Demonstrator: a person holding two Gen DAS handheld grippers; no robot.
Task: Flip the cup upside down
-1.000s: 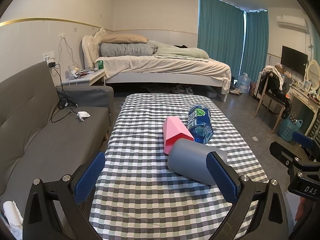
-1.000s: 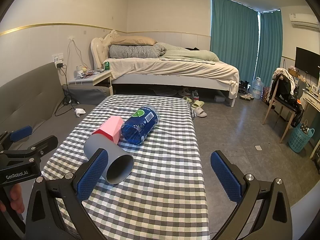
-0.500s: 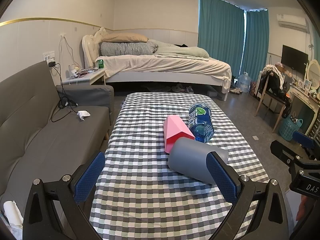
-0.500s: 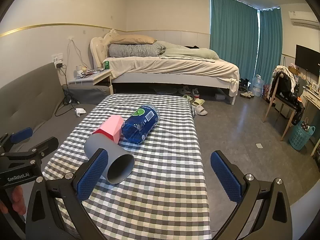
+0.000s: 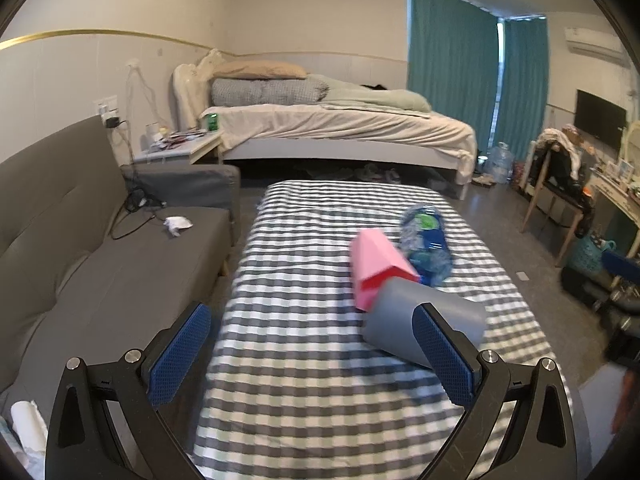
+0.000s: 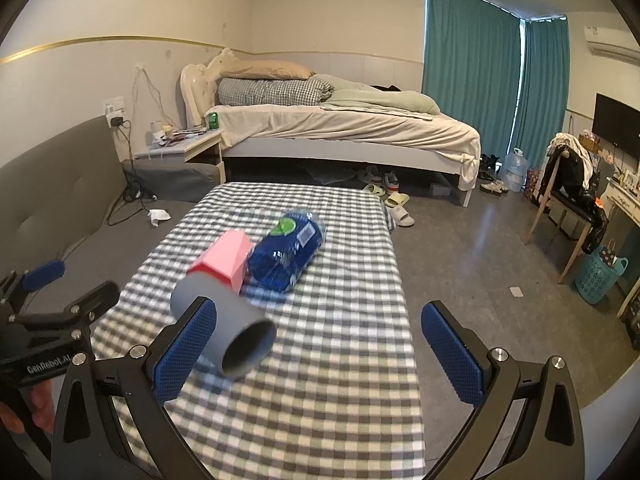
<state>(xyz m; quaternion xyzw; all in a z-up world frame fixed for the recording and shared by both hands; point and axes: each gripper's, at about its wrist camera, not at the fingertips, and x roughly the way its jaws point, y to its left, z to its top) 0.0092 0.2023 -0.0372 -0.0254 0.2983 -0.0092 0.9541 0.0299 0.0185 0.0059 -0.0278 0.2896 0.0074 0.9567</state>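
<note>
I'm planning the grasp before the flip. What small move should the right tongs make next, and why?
Probably ease the right tongs, which are open, forward and left until they straddle the grey cup. It lies on its side on the checked tablecloth, mouth toward the camera, outside the gap.

A pink box [image 6: 224,260] lying on the checked table [image 6: 340,360], touching a blue bottle [image 6: 286,254] on its side. To the left a grey sofa [image 5: 80,272] with a bit of white paper [image 5: 178,224] on it. Farther back — a big bed [image 6: 340,128], green curtains [image 6: 472,68], shoes [image 6: 396,204] on the floor, a blue basket [image 6: 600,276].
</note>
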